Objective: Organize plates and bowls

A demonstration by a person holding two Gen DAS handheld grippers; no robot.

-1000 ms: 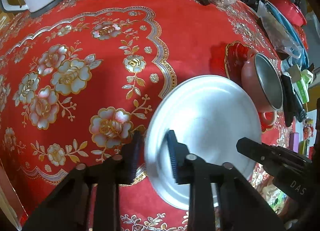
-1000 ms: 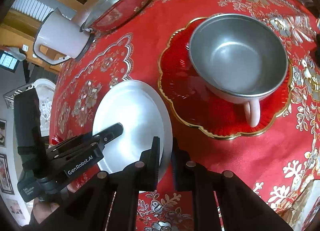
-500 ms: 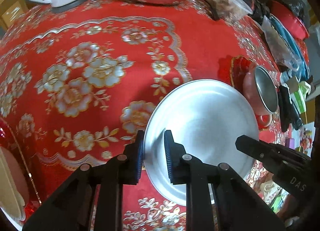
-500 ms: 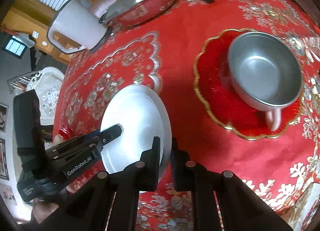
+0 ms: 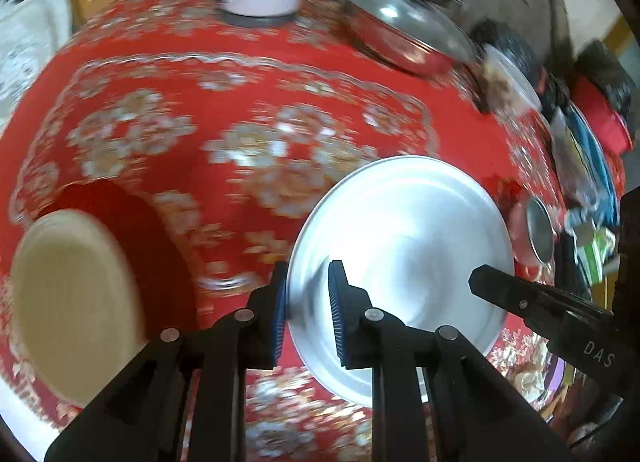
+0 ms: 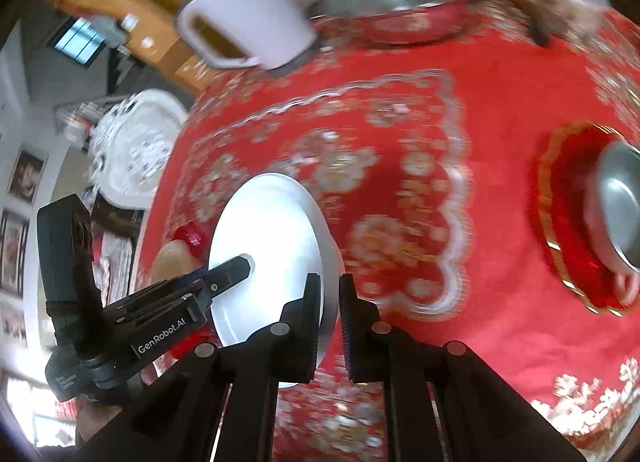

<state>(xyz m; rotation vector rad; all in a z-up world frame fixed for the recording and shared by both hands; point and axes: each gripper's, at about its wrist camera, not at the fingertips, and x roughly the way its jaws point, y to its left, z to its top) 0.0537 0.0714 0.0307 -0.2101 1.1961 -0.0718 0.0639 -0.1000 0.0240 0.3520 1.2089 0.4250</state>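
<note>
Gripping the silver plate (image 5: 404,246) from opposite rims, both grippers are sharing its weight above the red flowered tablecloth (image 5: 240,109). The left gripper (image 5: 306,314) is pinching the near rim between narrow blue pads, and the right gripper (image 6: 330,322) is clamping the other rim the same way. A tan plate (image 5: 68,302) is sitting on a red dish near the table's left edge. Toward the right edge, a metal cup (image 6: 620,209) is resting on a gold-rimmed red plate (image 6: 568,229). A white jug (image 6: 244,17) and lidded pan (image 6: 404,1) are standing along the far edge.
</note>
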